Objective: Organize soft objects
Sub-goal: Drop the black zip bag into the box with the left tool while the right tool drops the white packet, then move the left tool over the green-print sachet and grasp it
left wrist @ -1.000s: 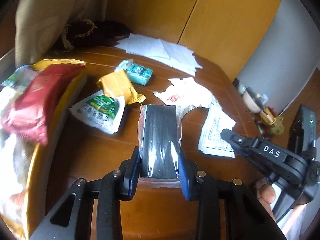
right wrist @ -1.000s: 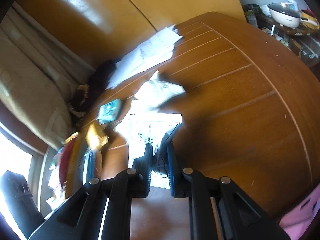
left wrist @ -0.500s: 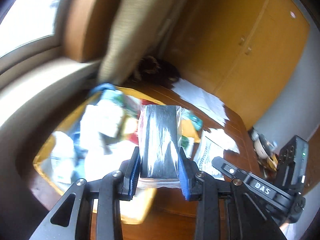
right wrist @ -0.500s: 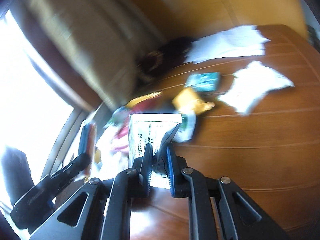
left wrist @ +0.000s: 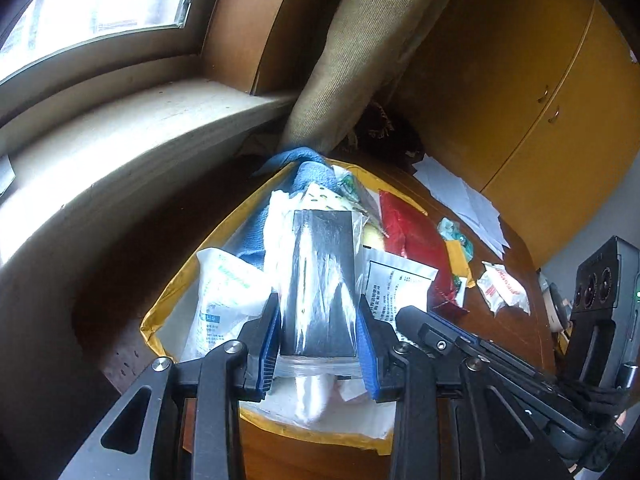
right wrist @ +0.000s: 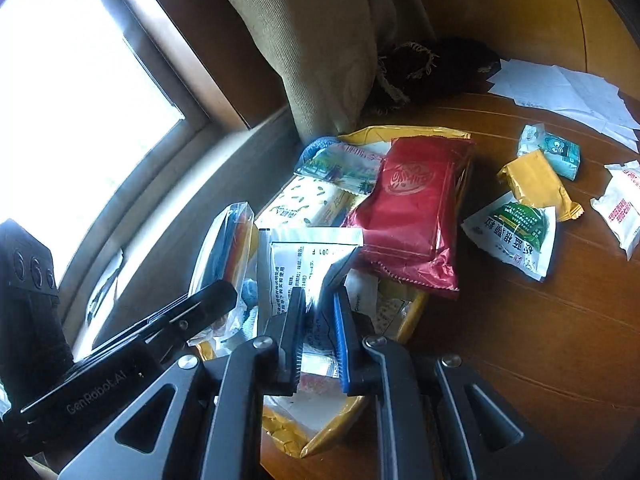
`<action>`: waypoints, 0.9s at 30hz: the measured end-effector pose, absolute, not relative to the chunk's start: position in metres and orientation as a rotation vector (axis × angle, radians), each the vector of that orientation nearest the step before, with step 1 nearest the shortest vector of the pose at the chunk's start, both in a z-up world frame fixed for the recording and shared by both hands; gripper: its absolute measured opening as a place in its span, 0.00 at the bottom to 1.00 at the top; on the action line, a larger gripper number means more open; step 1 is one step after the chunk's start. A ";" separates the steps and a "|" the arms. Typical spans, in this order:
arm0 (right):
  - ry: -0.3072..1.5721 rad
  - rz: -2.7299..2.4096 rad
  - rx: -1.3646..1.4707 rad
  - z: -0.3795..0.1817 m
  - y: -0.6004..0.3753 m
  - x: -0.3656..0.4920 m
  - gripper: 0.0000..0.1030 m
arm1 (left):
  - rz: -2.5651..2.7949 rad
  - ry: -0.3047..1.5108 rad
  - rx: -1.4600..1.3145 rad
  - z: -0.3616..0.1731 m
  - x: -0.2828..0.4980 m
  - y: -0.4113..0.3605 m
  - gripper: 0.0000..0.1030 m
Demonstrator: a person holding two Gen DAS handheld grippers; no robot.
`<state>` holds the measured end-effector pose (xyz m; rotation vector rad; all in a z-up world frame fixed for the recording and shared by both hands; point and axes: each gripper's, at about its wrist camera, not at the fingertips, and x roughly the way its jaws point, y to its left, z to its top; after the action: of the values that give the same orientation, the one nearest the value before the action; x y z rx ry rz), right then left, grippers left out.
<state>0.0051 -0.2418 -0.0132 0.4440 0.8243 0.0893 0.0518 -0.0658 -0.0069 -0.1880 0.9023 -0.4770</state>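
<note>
Claws from both hands hang over a yellow padded mailer (right wrist: 404,133) heaped with soft packets at the window end of a wooden surface (right wrist: 540,320). The left claw (left wrist: 318,340) is clamped on a black block sealed in a clear bag (left wrist: 322,280), its blue-padded fingers (left wrist: 367,344) pressed against both sides, the bag held upright above the pile. The right claw (right wrist: 318,332) is nearly closed, pinching the lower edge of a white printed sachet (right wrist: 296,264) just above the mailer's near end. In the heap lie a red foil snack bag (right wrist: 408,212), a white pack dotted with yellow (right wrist: 308,200), a blue cloth (left wrist: 256,236) and a white pouch with teal lettering (left wrist: 224,292). Beside the mailer, on the bare wood, rest a green-and-white sachet (right wrist: 516,232), a gold wrapper (right wrist: 536,184), a teal tissue pack (right wrist: 554,152) and a white packet with red print (right wrist: 622,208). Loose paper sheets (right wrist: 568,92) lie farther back near a beige curtain (right wrist: 320,40).
</note>
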 end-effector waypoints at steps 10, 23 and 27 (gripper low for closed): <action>0.828 0.071 0.364 -0.021 -0.228 0.006 0.13 | -0.458 0.964 -0.174 -0.030 0.060 -0.069 0.37; 0.641 0.159 0.456 0.010 -0.269 -0.041 0.62 | -0.589 0.926 -0.423 -0.001 0.044 -0.058 0.68; 0.619 0.124 0.520 0.011 -0.302 -0.063 0.63 | -0.636 0.887 -0.391 0.015 0.027 -0.087 0.68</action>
<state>-0.0634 -0.3017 0.0109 0.5199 0.6194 0.1235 0.0274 -0.0866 0.0148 -0.3913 0.8869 -0.6362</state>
